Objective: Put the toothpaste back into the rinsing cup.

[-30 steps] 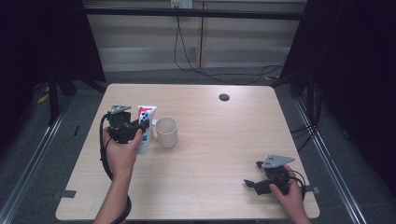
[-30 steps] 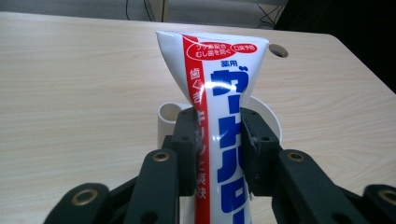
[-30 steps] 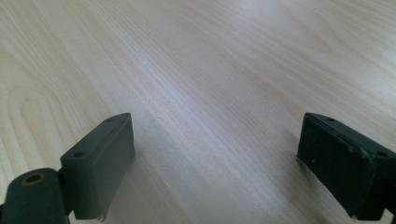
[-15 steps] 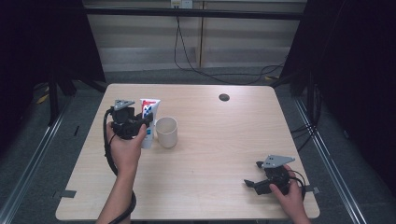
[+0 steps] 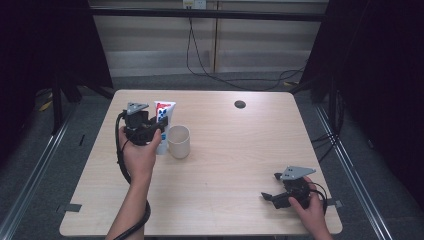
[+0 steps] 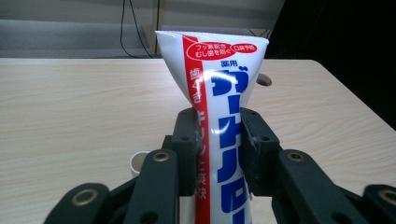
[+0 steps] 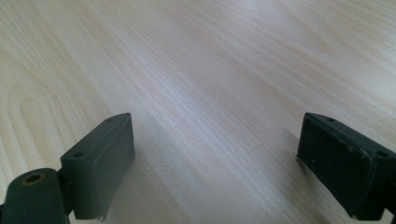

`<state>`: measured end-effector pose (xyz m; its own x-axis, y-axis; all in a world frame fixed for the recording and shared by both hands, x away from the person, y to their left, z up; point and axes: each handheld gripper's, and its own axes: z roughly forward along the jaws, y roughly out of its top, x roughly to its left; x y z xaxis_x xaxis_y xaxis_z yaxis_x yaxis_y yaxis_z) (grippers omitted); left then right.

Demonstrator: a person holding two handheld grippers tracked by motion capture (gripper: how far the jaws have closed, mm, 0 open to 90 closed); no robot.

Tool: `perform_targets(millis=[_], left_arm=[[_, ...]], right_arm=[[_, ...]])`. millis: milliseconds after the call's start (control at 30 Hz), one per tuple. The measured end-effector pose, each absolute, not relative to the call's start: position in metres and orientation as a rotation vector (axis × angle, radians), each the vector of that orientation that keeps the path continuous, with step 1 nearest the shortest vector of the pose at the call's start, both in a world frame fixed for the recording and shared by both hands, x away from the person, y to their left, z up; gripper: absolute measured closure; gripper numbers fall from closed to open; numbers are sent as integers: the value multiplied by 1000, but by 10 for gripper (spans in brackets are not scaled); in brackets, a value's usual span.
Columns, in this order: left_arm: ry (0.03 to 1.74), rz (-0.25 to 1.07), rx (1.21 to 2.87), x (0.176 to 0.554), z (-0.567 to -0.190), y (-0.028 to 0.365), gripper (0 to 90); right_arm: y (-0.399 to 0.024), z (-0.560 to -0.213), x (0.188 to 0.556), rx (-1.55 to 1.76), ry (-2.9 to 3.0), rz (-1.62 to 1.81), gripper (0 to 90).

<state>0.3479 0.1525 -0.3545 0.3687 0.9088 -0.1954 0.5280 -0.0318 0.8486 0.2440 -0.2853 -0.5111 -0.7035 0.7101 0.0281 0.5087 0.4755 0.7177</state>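
A white toothpaste tube (image 5: 164, 111) with red and blue print stands upright with its flat crimped end up. My left gripper (image 5: 160, 132) is shut on its lower half, at the table's left. In the left gripper view both pads (image 6: 187, 140) press the tube (image 6: 224, 88) from either side. A cream cup (image 5: 178, 141) stands on the table just right of the tube, and its rim (image 6: 138, 162) peeks out below the jaws. My right gripper (image 5: 270, 186) rests near the front right corner. Its jaws stand wide apart over bare wood (image 7: 215, 158), with nothing between them.
A small dark round hole (image 5: 240, 104) sits in the light wooden table (image 5: 225, 165) near its far edge, right of centre. Cables lie on the floor beyond the table. Dark drapes hang on both sides.
My left gripper has lifted the tube a little and shifted it slightly right, toward the cup. The right gripper has not moved.
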Motion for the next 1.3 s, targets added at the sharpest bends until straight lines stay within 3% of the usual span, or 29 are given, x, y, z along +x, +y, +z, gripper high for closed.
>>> perform_targets(millis=[1300], left_arm=[[1270, 507, 1694, 376, -359, 118, 701]], right_arm=[[-285, -511, 244, 1043, 2450, 1057, 105]])
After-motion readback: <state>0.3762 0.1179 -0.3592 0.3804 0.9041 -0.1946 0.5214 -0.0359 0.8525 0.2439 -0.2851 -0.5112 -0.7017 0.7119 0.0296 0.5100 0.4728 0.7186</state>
